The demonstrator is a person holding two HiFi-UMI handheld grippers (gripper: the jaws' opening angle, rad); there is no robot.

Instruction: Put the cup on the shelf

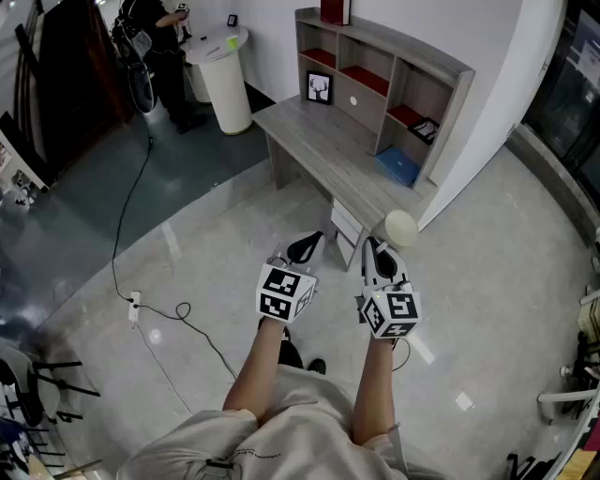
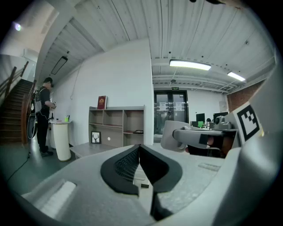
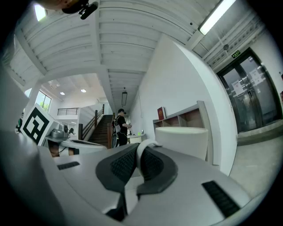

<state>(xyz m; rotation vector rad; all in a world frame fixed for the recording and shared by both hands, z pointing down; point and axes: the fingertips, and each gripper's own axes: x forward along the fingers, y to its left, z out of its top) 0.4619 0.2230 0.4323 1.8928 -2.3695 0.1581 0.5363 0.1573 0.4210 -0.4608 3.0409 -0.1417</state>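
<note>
In the head view a white cup [image 1: 400, 228] hangs over the floor in front of the grey desk [image 1: 319, 141], and my right gripper [image 1: 376, 249] is shut on its handle. The right gripper view has the thin white handle [image 3: 144, 147] pinched between the black pads, with the cup's body [image 3: 182, 140] just beyond my right gripper [image 3: 140, 157]. My left gripper [image 1: 307, 246] is beside it, shut with nothing in it [image 2: 139, 152]. The wooden shelf [image 1: 384, 84] stands on the desk's far side; it also shows ahead as the shelf [image 2: 116, 126] in the left gripper view.
The shelf holds a framed deer picture [image 1: 320, 87], a red book [image 1: 335, 9] on top and a dark item in a right compartment. A blue thing [image 1: 397, 167] lies on the desk. A white round stand [image 1: 225, 80] and a person [image 1: 161, 42] are far left; a cable [image 1: 141, 234] crosses the floor.
</note>
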